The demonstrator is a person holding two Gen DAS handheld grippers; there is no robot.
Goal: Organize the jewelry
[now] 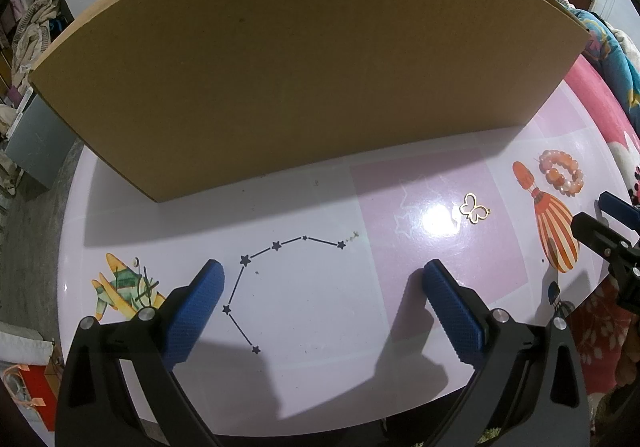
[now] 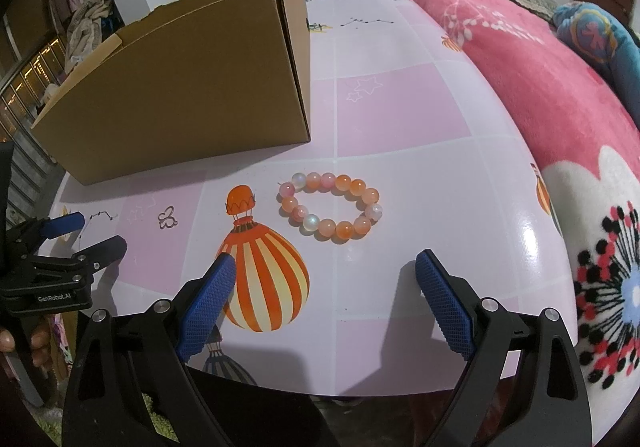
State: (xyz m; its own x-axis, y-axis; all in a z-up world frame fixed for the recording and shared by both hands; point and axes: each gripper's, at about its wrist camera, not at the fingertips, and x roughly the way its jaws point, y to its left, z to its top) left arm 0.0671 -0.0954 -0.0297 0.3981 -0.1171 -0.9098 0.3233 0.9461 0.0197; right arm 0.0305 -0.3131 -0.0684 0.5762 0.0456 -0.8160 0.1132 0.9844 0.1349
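Centre frame in the right wrist view, the bead bracelet lies ahead of the open, empty right claw. Straddle one side of its ring, then pinch gently. Left claw also gapes empty.

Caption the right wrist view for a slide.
Open right gripper faces an orange bead bracelet on the table, cardboard box behind.

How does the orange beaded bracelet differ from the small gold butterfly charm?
The orange beaded bracelet is a ring of round, glossy beads; the gold butterfly charm is a thin, flat outline. The bracelet looks larger and bulkier than the charm. Both lie loose on the pink table, outside the cardboard box, ungripped.
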